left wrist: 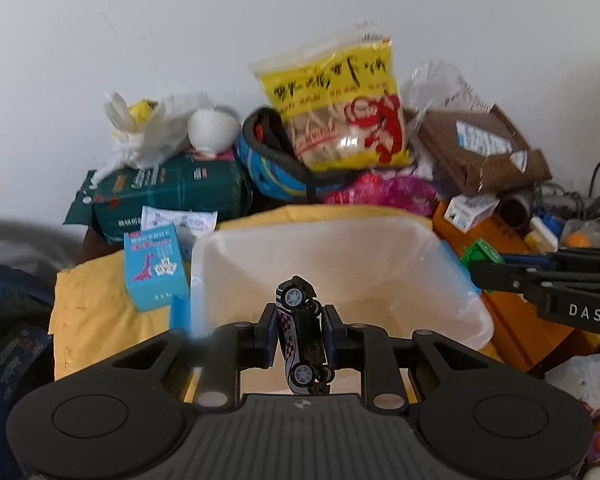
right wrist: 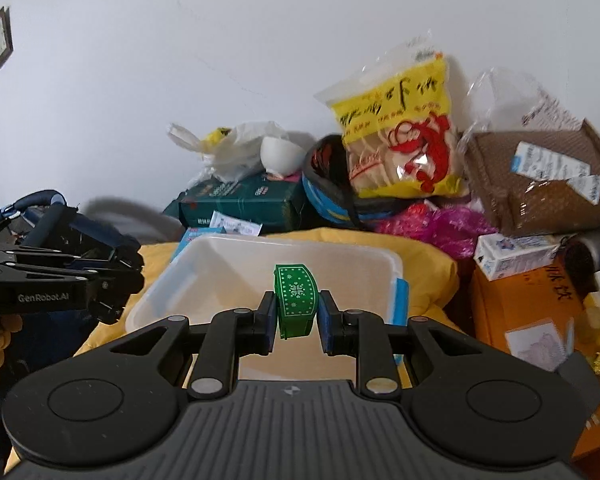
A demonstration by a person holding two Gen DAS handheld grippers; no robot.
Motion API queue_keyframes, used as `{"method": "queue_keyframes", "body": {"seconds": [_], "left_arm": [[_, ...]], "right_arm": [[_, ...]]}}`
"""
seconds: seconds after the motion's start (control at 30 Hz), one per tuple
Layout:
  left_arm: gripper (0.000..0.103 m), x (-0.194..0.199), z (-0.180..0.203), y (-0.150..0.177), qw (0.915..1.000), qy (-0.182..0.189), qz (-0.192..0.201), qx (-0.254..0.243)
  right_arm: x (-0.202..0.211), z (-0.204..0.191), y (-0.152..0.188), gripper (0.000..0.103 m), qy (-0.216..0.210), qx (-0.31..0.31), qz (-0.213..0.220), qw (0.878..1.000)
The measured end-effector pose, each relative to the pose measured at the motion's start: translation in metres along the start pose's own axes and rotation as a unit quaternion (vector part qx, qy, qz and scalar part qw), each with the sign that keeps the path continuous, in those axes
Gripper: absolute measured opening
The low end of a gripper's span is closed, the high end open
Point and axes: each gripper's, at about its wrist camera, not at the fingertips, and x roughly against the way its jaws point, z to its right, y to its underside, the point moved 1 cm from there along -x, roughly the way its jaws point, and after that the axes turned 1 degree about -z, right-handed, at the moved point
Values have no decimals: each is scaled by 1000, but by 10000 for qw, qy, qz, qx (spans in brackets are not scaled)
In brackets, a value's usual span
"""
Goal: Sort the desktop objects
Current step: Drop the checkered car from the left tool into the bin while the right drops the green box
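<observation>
My left gripper [left wrist: 302, 334] is shut on a small black toy car [left wrist: 303, 344] with grey wheels, held nose up over the near rim of a white plastic bin [left wrist: 452, 280]. My right gripper [right wrist: 296, 322] is shut on a green patterned box [right wrist: 296, 300] and holds it above the same bin [right wrist: 168, 276]. The bin looks empty inside. The right gripper also shows at the right edge of the left wrist view [left wrist: 488, 274], with the green box [left wrist: 478, 254] at its tips. The left gripper's body shows at the left of the right wrist view [right wrist: 112, 280].
The bin sits on a yellow cloth [left wrist: 88, 312]. A blue card box [left wrist: 154, 264] lies left of it. Behind stand a green carton [left wrist: 168, 192], a yellow snack bag [left wrist: 340, 112], a brown box [left wrist: 484, 148] and pink tinsel [left wrist: 384, 192]. An orange box [right wrist: 520, 308] lies right.
</observation>
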Motion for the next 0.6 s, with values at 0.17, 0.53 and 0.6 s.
{"method": "queue_keyframes", "body": {"seconds": [0.17, 0.53, 0.6], "left_arm": [[26, -18, -4, -2, 9997, -44, -244, 67], [64, -20, -10, -8, 9993, -268, 120, 248], [64, -12, -9, -4, 9992, -226, 288, 134]], "right_arm": [[-29, 6, -1, 24, 4, -128, -392, 9991], [-54, 1, 3, 49, 87, -57, -678, 9976], [-50, -1, 2, 51, 54, -15, -568, 9984]]}}
